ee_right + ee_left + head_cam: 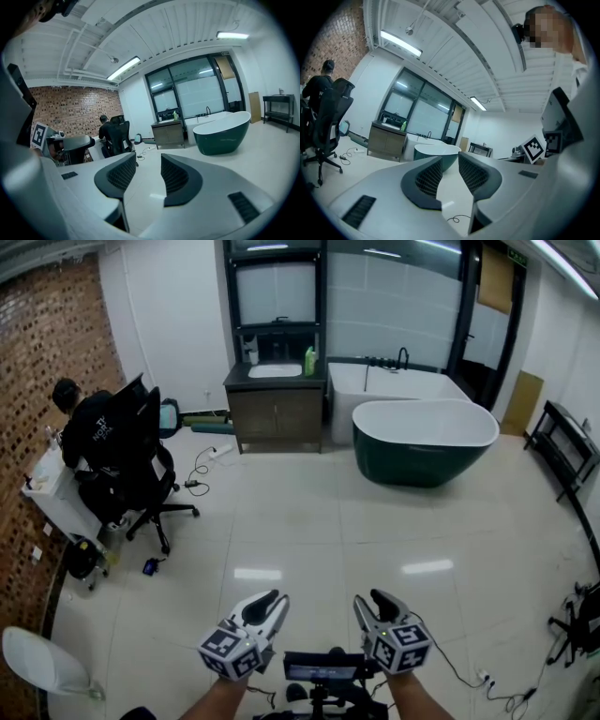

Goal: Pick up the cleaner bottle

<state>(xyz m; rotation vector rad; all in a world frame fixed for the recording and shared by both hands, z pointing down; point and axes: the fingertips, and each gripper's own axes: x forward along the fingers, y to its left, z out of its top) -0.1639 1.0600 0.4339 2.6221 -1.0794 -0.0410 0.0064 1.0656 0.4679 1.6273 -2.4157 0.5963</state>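
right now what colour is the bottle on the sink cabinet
The bottle is light green; the head view shows it best.

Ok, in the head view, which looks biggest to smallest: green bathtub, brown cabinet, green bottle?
1. green bathtub
2. brown cabinet
3. green bottle, by far the smallest
The tub stands a bit nearer, yet the order is clear.

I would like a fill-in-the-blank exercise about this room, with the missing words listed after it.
1. The green bottle stands on the vanity, beside the white ____.
2. The outside of the bathtub is dark ____.
3. A person sits in a black ____ near the brick wall.
Missing words: sink; green; chair.
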